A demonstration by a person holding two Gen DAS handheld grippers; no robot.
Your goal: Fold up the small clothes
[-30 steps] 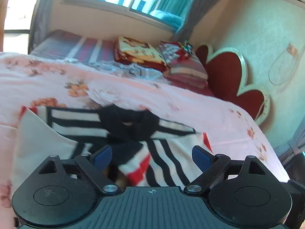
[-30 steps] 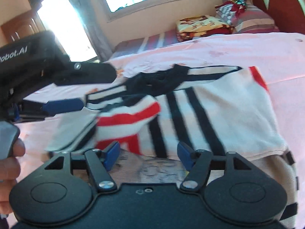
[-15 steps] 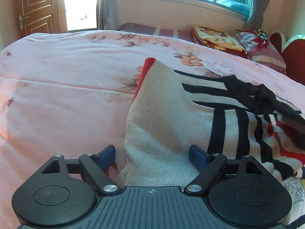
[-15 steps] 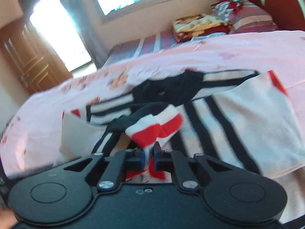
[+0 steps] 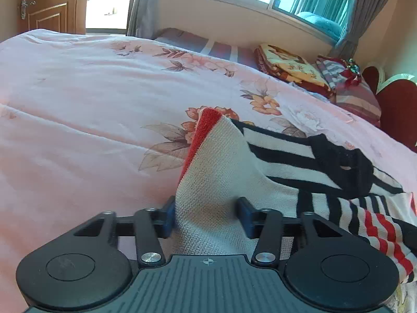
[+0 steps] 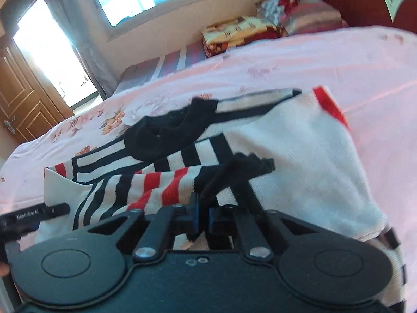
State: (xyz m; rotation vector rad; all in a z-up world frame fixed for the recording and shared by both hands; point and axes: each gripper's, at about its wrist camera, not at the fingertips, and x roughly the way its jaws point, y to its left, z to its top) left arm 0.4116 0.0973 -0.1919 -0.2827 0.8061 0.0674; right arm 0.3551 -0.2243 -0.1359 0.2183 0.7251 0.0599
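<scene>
Already the right gripper (image 6: 202, 217) is clamped on the black cuff of the red-striped sleeve (image 6: 166, 187), while the left gripper (image 5: 206, 215) has just been closing around a raised cream fold of the striped knit sweater (image 5: 273, 172), which lies on the pink floral bed (image 5: 91, 120) ahead of both. The left pads look barely seated against the bulge, so the thick knit could slip out when lifted. Pulling unevenly could drag the whole garment and bunch the fold.
</scene>
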